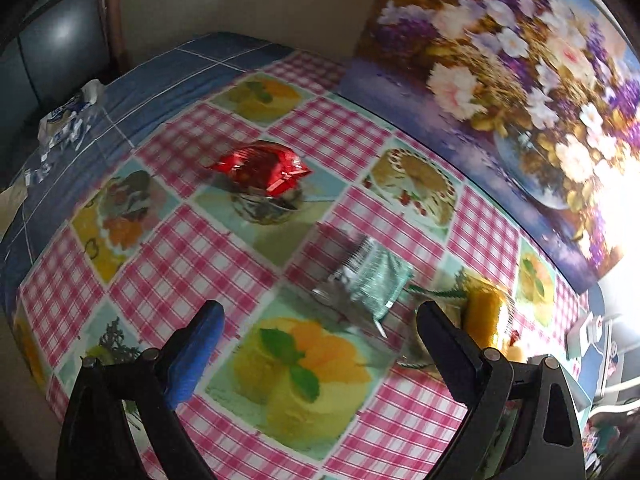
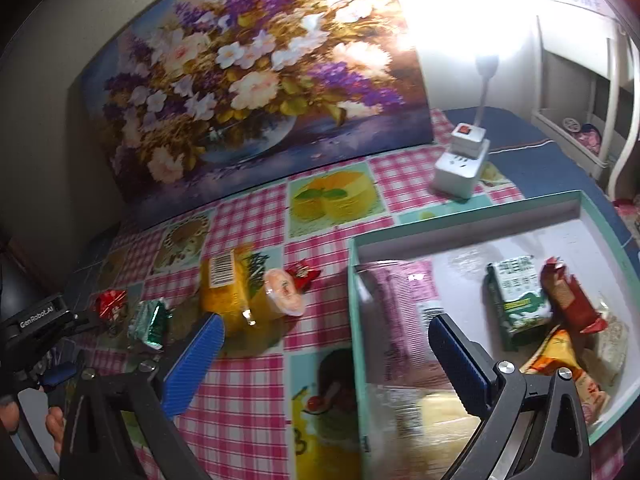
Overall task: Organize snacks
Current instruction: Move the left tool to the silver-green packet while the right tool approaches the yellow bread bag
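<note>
Box: teal-rimmed box on the right part of the table, white inside, already holding snacks: green-and-white packet, red-brown wrapper, orange packet, pink clear-wrapped pack.
Loose snacks: on the tablecloth left of the box. Big yellow packet with barcode, round peach-coloured cup touching it, small red candy just behind the cup.
Further left: green foil snack, red foil snack, well apart from each other.
Left gripper: fingers spread wide, nothing between them, above the tablecloth; green foil snack just ahead of the gap, yellow packet beside the right finger.
Right gripper: fingers spread wide, holding nothing, straddling the box's left wall; right finger over the box interior, left finger over the cloth near the yellow packet.
Table: pink checked tablecloth with fruit and dessert pictures.
Background: flower painting leaning at the back edge, white power strip with lamp to its right.
Far left corner: crumpled blue-white wrapper.
</note>
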Demonstrator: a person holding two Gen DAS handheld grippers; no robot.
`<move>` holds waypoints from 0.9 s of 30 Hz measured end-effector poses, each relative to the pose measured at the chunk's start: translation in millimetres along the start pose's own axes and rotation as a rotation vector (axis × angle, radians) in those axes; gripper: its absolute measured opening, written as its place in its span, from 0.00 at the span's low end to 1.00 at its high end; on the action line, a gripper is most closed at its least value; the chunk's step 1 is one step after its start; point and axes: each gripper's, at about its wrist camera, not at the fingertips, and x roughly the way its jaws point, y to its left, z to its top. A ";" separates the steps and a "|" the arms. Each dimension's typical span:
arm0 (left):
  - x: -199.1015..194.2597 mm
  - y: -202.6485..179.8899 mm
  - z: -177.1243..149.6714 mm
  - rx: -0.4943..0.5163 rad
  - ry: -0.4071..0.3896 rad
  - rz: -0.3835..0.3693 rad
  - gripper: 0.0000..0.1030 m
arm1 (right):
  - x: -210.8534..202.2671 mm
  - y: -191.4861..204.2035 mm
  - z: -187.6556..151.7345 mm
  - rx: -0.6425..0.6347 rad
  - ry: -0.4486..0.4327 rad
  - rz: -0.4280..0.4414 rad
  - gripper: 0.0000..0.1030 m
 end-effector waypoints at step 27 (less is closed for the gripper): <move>48.8 -17.4 28.5 0.086 0.068 -0.067 0.94 | 62.6 80.0 34.1 -0.149 0.071 0.083 0.91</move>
